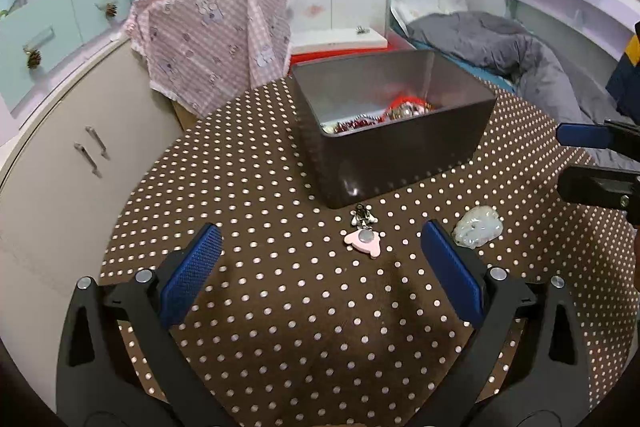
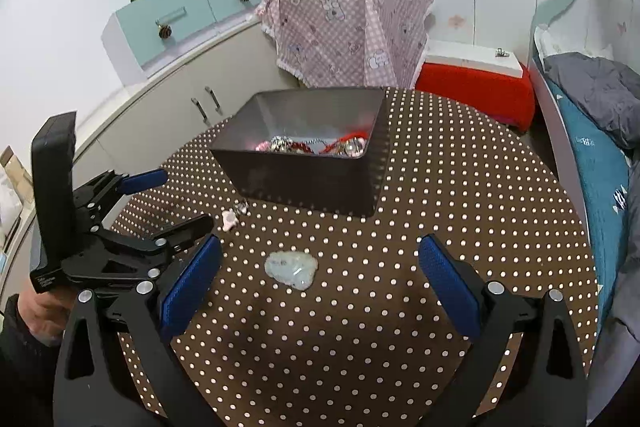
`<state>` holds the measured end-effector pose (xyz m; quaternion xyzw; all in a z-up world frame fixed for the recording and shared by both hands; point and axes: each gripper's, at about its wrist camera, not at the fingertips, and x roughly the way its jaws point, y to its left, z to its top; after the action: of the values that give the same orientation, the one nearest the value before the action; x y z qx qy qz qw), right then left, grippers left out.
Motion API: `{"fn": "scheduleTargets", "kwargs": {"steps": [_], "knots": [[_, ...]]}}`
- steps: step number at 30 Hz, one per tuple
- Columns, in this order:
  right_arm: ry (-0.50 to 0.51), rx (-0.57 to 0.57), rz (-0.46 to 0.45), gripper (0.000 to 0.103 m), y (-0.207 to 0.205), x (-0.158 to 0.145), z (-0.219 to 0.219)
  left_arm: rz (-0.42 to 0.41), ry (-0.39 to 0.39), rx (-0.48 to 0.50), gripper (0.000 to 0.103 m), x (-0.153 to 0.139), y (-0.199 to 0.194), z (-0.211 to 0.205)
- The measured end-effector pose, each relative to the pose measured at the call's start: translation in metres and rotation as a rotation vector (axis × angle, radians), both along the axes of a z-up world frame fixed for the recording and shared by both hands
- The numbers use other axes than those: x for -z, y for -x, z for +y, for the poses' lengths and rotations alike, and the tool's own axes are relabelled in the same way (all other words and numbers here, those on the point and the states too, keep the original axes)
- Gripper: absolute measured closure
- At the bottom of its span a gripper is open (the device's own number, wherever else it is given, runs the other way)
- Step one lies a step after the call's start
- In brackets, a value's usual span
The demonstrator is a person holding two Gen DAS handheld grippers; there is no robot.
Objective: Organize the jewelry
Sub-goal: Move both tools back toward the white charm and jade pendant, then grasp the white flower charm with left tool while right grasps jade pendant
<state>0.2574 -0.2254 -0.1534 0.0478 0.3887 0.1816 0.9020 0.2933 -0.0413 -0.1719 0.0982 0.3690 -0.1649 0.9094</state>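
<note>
A dark rectangular box stands on the brown polka-dot table and holds several red and silver jewelry pieces. A pink bear-shaped charm with a metal clip lies just in front of the box. A pale translucent packet lies to its right. My left gripper is open and empty, just short of the charm. In the right wrist view, my right gripper is open and empty around the packet. The box, the charm and the left gripper show there too.
A pink checked cloth drapes over something behind the table. A red-and-white box sits at the back. A bed with a grey duvet lies to the right, white cabinets to the left.
</note>
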Motion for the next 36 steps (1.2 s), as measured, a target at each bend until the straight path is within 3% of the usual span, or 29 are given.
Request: {"fn": "scheduleTargets", "kwargs": {"steps": [3,6,8,12,14,22,26,29,36], "knots": [[0.008,-0.01,0.013,0.008,-0.001,0.006,0.0,0.022,-0.015,0.015,0.008,0.008,-0.007,-0.005],[0.014,-0.014,0.025,0.008,-0.003,0.011,-0.001,0.052,-0.024,0.045,0.018,0.014,-0.013,-0.009],[0.017,-0.016,0.035,0.008,-0.004,0.016,0.0,0.086,-0.024,0.069,0.029,0.019,-0.016,-0.012],[0.03,-0.036,0.049,0.008,-0.007,0.022,0.004,0.116,0.011,0.124,0.071,0.019,-0.017,-0.015],[0.041,-0.058,0.055,0.008,-0.008,0.025,0.009,0.115,0.011,0.145,0.08,0.018,-0.014,-0.018],[0.174,-0.135,0.069,0.012,-0.019,0.048,0.04,0.129,0.043,0.14,0.08,0.016,-0.001,-0.005],[0.248,-0.142,0.036,0.043,-0.016,0.049,0.053,0.136,0.062,0.123,0.08,0.018,-0.002,-0.001],[0.248,-0.158,0.029,0.064,-0.013,0.049,0.054,0.139,0.071,0.119,0.08,0.018,-0.003,0.002],[0.215,-0.166,0.041,0.066,-0.005,0.046,0.052,0.128,0.087,0.119,0.08,0.011,0.0,0.004]]}}
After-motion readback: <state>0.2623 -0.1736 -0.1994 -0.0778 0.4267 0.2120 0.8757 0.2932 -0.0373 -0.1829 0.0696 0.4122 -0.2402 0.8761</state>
